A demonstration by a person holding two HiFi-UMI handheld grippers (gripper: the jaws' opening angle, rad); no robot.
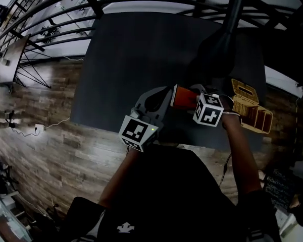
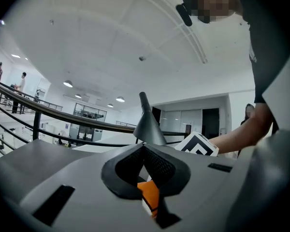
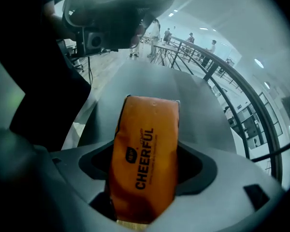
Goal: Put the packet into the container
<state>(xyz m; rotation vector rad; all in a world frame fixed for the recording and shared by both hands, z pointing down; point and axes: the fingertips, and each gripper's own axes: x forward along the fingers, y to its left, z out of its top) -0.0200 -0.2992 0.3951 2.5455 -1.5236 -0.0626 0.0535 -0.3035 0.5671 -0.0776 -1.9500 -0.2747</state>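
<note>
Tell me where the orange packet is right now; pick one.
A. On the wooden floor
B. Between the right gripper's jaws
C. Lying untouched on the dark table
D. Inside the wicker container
B: the right gripper view shows the orange packet standing up between the jaws of the right gripper, while in the head view the wicker container sits apart from it, off to the side.

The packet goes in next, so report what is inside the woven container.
The woven container shows only its own dividers, no contents. The compartment floors are dim, and its left end is covered by the hand on the right gripper, which holds the packet.
</note>
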